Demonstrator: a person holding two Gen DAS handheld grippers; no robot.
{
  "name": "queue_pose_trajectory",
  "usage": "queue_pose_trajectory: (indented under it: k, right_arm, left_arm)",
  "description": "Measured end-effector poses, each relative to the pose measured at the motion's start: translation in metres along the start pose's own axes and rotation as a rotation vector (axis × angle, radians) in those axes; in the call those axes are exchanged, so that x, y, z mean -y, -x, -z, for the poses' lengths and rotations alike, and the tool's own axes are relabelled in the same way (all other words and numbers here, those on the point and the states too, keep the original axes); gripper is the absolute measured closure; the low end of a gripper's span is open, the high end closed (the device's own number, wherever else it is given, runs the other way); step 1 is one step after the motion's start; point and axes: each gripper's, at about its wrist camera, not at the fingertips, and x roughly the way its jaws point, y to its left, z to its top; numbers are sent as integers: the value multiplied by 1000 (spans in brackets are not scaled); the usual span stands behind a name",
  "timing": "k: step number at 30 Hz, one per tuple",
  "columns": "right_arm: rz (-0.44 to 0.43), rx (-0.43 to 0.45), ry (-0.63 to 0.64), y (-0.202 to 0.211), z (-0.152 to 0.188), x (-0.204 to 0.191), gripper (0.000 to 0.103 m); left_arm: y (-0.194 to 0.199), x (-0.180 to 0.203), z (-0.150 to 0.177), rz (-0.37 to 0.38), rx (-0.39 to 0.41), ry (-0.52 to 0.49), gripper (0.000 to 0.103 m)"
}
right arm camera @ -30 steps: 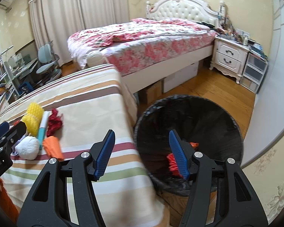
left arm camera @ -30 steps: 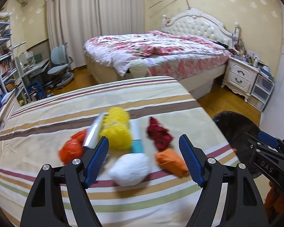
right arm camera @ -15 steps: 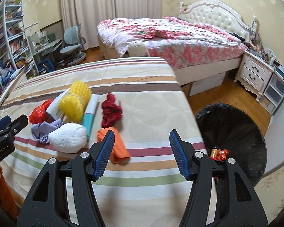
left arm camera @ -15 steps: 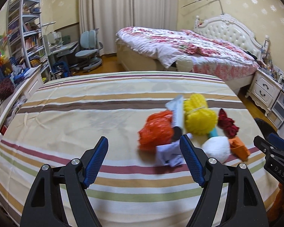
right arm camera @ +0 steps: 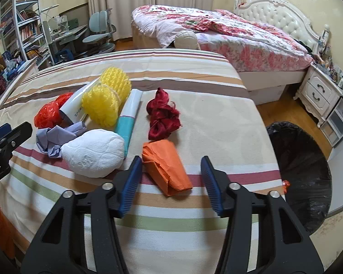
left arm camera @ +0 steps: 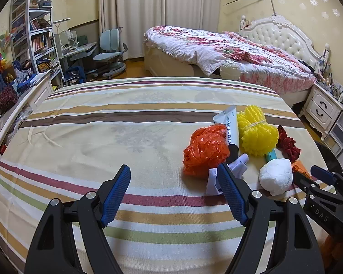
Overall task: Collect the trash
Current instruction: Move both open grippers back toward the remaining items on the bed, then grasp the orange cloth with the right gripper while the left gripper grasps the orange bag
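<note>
Both tools were spread and empty, the right tool (right arm camera: 170, 182) straddling the folded orange paper (right arm camera: 165, 165), apparently lined up to pinch it for the bin (right arm camera: 301, 178).

Crinkly glossy plastic bag (left arm camera: 205, 151) — soft quilted tissue wad (right arm camera: 93, 153) — matt woven striped cloth (left arm camera: 103, 137)

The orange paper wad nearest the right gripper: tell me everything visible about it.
The orange paper wad is a folded, creased lump of matte orange paper, roughly wedge-shaped, wider at its far end. It lies flat on the striped bedsheet, across a dark red stripe, just ahead of the open right gripper and untouched by it. The dark red crumpled wad sits just beyond it; the white tissue ball lies to its left, apart.
</note>
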Motion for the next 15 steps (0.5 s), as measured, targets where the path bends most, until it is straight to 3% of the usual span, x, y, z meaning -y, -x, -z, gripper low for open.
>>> queue_pose_trajectory:
  k: [2, 6, 8, 15]
  right_arm:
    - [1, -14, 8, -2, 1, -2, 67]
    - [-1, -8, 3, 1, 1, 0, 68]
    - [5, -5, 0, 2, 0, 2, 75]
    - [14, -6, -25, 1, 0, 13, 74]
  left_arm:
    - [-2, 1, -2, 2, -3, -2, 27]
    - [-3, 3, -5, 8, -5, -6, 27]
    - [-5, 4, -7, 12, -4, -11, 27]
    - [-14, 9, -13, 20, -19, -21, 27]
